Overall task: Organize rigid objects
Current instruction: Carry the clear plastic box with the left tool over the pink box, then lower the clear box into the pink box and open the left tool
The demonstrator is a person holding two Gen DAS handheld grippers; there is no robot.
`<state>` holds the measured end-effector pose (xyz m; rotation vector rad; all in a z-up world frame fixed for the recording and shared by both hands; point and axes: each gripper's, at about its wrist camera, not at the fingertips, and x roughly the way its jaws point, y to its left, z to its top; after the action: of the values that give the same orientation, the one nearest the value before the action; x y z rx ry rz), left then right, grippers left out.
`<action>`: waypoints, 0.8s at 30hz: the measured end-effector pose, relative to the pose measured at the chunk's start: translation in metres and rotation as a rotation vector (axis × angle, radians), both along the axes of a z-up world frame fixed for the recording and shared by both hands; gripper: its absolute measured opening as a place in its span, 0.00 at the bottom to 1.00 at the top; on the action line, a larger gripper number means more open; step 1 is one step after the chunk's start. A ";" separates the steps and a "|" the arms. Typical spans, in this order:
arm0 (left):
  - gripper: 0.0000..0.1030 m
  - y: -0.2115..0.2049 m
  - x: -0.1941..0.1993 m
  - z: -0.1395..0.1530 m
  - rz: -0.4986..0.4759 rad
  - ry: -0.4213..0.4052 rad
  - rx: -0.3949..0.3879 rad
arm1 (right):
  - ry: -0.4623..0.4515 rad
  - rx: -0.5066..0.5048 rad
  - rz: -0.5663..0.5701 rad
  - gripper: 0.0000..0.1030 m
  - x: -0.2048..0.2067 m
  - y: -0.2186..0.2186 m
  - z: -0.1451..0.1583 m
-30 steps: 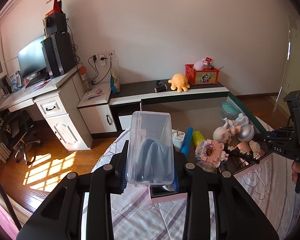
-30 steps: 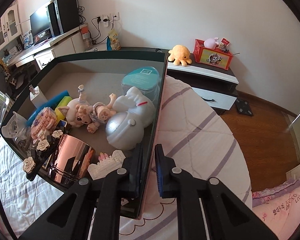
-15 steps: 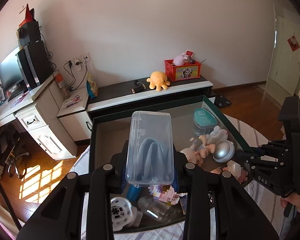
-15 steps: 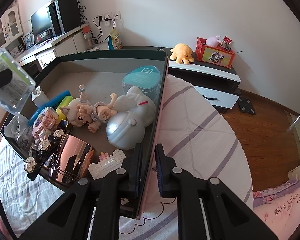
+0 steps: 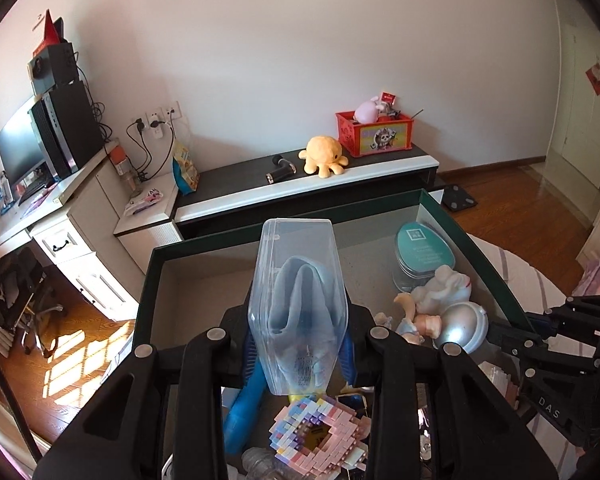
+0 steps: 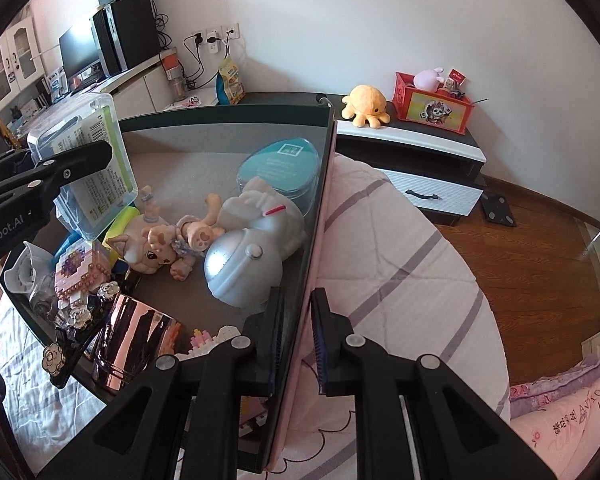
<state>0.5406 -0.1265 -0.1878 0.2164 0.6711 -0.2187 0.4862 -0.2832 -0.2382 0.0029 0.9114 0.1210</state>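
I am holding a clear rectangular plastic case [image 5: 298, 300] with blue folded cloth inside in my left gripper [image 5: 300, 354], jaws clamped on its lower sides, above the dark green open storage box [image 6: 228, 114]. It looks light, stiff and slick, so gripping the flat side walls seems safest. My right gripper [image 6: 298, 344] is pinching that box's right wall, steadying it.
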 end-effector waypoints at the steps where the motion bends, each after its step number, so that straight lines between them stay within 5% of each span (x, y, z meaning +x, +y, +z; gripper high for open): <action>1: 0.31 0.001 0.000 -0.001 0.014 -0.014 -0.005 | 0.000 0.000 -0.002 0.13 0.000 0.000 0.000; 5: 0.37 0.006 -0.005 -0.001 0.030 -0.039 -0.010 | 0.001 -0.004 -0.004 0.14 -0.001 0.002 0.000; 7: 0.59 0.010 -0.012 0.004 0.033 -0.070 -0.004 | 0.001 0.002 -0.005 0.17 -0.001 0.002 0.000; 9: 0.93 0.013 -0.022 0.010 0.050 -0.110 0.012 | 0.000 0.012 -0.010 0.17 0.001 0.001 0.000; 10: 0.96 0.015 -0.027 0.014 0.055 -0.136 0.014 | -0.003 0.009 -0.013 0.17 0.000 0.001 0.000; 13: 1.00 0.021 -0.039 0.024 0.051 -0.145 0.001 | -0.021 0.025 -0.021 0.26 -0.004 0.002 0.005; 21: 1.00 0.036 -0.068 0.035 0.053 -0.110 -0.042 | -0.109 0.011 -0.013 0.65 -0.033 0.023 0.037; 22: 1.00 0.039 -0.074 0.037 0.057 -0.112 -0.046 | -0.126 0.009 -0.014 0.78 -0.038 0.025 0.042; 24: 1.00 0.044 -0.087 0.041 0.069 -0.114 -0.059 | -0.159 -0.008 -0.030 0.82 -0.050 0.030 0.053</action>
<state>0.4534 -0.0821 -0.1473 0.1474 0.5570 -0.1586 0.4365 -0.2535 -0.1855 -0.0002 0.7524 0.0884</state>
